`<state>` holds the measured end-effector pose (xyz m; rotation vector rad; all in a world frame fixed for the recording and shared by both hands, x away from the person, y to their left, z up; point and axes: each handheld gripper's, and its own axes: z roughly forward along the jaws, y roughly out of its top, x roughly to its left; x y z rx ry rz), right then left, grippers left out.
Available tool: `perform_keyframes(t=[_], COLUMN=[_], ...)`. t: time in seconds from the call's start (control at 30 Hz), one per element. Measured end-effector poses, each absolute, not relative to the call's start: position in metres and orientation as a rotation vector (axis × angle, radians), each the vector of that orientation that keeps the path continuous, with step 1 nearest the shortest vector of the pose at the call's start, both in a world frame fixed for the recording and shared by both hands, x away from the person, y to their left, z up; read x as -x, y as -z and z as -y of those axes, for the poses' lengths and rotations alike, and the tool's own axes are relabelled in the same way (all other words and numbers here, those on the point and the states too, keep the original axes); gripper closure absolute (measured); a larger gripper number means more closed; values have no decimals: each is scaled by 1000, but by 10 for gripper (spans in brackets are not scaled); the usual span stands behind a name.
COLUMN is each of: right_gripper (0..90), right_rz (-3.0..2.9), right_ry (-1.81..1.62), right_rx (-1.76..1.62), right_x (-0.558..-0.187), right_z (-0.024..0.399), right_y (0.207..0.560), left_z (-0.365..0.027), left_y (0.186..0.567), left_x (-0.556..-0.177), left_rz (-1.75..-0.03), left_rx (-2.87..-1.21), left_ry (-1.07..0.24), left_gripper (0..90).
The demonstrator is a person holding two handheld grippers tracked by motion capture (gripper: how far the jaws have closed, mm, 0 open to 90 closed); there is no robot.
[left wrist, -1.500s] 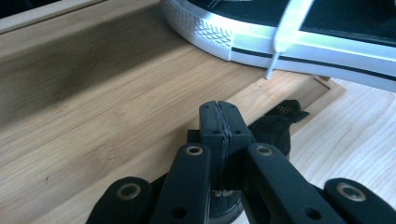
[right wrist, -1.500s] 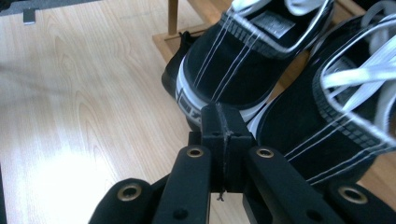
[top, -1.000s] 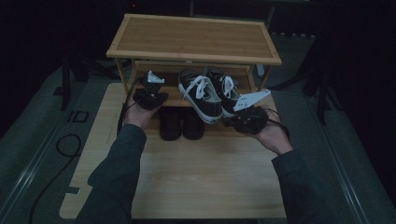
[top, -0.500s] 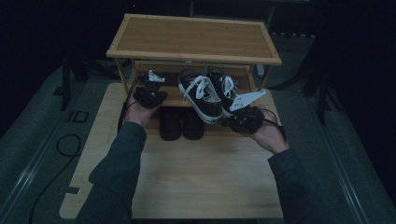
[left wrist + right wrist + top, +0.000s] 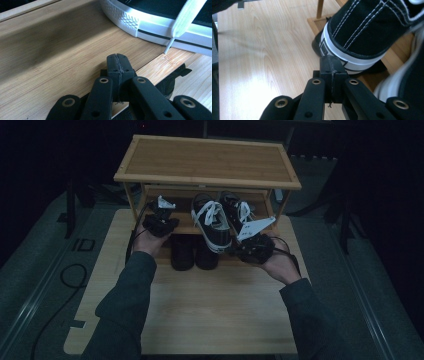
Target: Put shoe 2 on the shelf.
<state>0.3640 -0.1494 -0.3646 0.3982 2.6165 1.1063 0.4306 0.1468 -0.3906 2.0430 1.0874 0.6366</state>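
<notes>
shoe rack pale wood, smooth matt grain; sneaker black stitched canvas, white ribbed rubber sole.

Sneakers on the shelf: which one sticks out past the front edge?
The left sneaker, angled with its heel overhanging the shelf beside the right gripper; the right sneaker sits farther back.

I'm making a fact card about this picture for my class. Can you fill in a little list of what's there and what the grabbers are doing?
Place: light wooden table
Furniture: two-level bamboo shoe rack
On the rack's shelf: pair of black canvas sneakers with white laces and white soles
Under the shelf: pair of plain black shoes
Left gripper: jaws shut, empty, over the shelf beside a sneaker
Right gripper: jaws shut, empty, at a sneaker's heel
</notes>
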Motion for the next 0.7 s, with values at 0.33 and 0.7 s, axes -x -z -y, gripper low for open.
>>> perform_keyframes(t=[0.33,0.7], right_gripper=[900,900], right_rz=[-2593,-2584], right_ry=[-1157,-1165], right_rx=[-339,-259], right_x=[-364,-369], right_z=[133,114], right_y=[365,373], left_z=[-145,-145], left_y=[391,391], left_x=[-430,-430], left_rz=[-1100,-1106], left_rx=[-2034,-2035], left_ry=[-648,-642], left_gripper=[900,900])
